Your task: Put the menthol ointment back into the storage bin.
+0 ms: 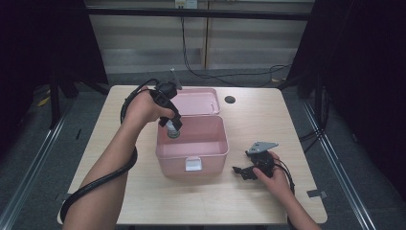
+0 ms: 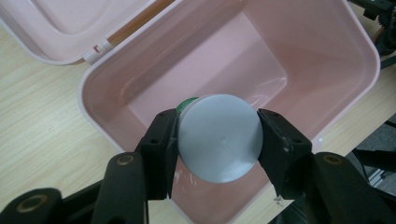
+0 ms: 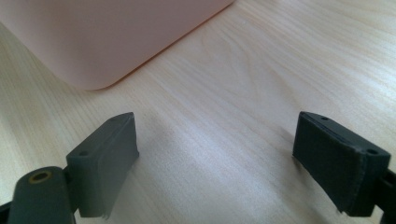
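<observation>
Centrally in the high view, wooden table [image 1: 143,201] carries a pink box [image 1: 210,158], lid [image 1: 198,100] swung open behind it. Left gripper [image 1: 173,125], just left of frame centre, hangs over the box's open top, jaws clamped on a grey-capped bottle [image 2: 219,137]. Right gripper [image 1: 246,172], lower right, sits on the table beside the box, jaws spread wide, holding nothing.

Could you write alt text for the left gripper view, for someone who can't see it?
A hand-held gripper clamps a bottle by its grey cap, held over an open pink box on a wooden table.
</observation>
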`<state>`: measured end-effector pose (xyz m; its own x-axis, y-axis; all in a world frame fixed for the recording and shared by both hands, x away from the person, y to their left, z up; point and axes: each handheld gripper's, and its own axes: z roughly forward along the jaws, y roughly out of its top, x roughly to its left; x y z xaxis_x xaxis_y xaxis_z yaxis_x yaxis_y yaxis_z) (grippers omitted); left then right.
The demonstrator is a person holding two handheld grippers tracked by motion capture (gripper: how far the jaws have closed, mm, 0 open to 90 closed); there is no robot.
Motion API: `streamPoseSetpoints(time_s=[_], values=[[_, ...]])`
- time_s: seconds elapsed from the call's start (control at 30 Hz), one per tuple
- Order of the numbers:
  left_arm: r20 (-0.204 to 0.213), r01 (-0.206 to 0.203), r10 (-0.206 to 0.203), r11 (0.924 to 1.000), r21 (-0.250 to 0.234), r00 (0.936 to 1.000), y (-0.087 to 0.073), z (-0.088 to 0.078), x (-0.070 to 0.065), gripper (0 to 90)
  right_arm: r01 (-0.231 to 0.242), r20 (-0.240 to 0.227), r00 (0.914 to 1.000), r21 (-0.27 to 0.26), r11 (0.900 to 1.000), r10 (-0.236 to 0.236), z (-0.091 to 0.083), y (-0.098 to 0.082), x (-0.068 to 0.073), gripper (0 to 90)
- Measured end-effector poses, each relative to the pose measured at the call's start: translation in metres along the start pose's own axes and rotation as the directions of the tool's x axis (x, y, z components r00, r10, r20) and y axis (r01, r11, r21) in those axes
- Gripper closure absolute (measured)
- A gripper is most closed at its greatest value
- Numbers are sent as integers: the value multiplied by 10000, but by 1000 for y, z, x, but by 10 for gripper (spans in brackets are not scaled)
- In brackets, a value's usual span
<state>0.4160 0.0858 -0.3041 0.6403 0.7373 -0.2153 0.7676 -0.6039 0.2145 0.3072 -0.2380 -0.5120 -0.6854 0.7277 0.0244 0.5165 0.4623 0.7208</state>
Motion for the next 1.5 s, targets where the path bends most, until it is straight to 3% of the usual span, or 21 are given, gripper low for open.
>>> streamPoseSetpoints(time_s=[0.6,1.5], values=[[-93,46,-45,10000,84,9999,7,21,4,499,10,-10,10000,-11,10000,-10,0,0,0,132],[-424,986,-979,9950,147,9943,19,63,7,499,-20,-9,10000,2,10000,20,0,0,1,132]])
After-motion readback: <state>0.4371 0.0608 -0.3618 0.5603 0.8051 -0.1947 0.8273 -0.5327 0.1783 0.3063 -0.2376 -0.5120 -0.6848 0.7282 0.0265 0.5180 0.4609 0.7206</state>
